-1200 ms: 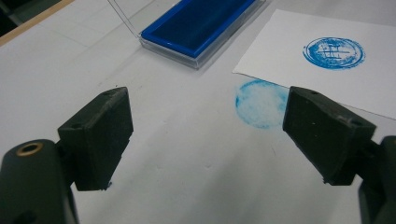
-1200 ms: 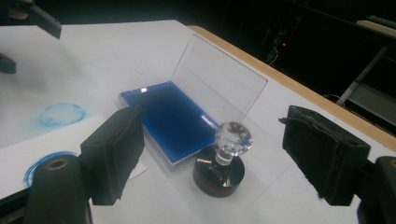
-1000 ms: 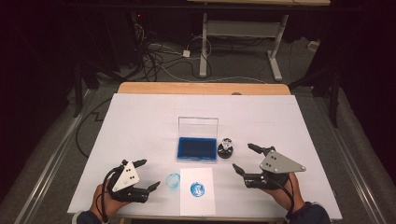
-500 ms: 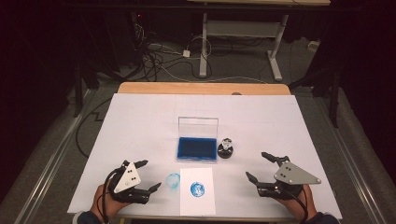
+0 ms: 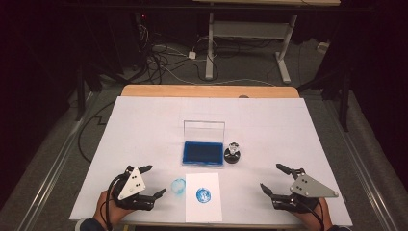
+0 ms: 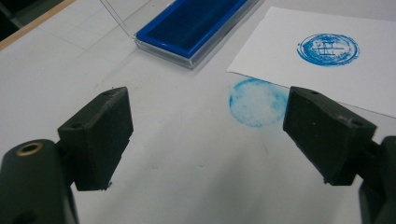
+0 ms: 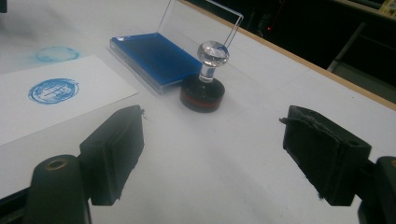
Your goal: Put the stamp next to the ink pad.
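Since a second ago, my right gripper (image 5: 275, 179) has drawn back toward the frame's lower right, jaws spread and empty; the stamp (image 5: 233, 153) stands well up-left of it.

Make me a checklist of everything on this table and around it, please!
Surface: white table cover, flat; a round blue ink smudge printed straight on it.
Job's things: stamp with a clear knob stands upright beside the open blue ink pad; paper sheet carries one round blue print.
Clutter: nothing seen.
Grippers: left gripper and right gripper both rest low at the near edge, jaws wide apart, holding nothing.
Cables: a tangle of cables lies on the floor beyond the table.
Surroundings: dark room; the legs of a desk frame stand behind.
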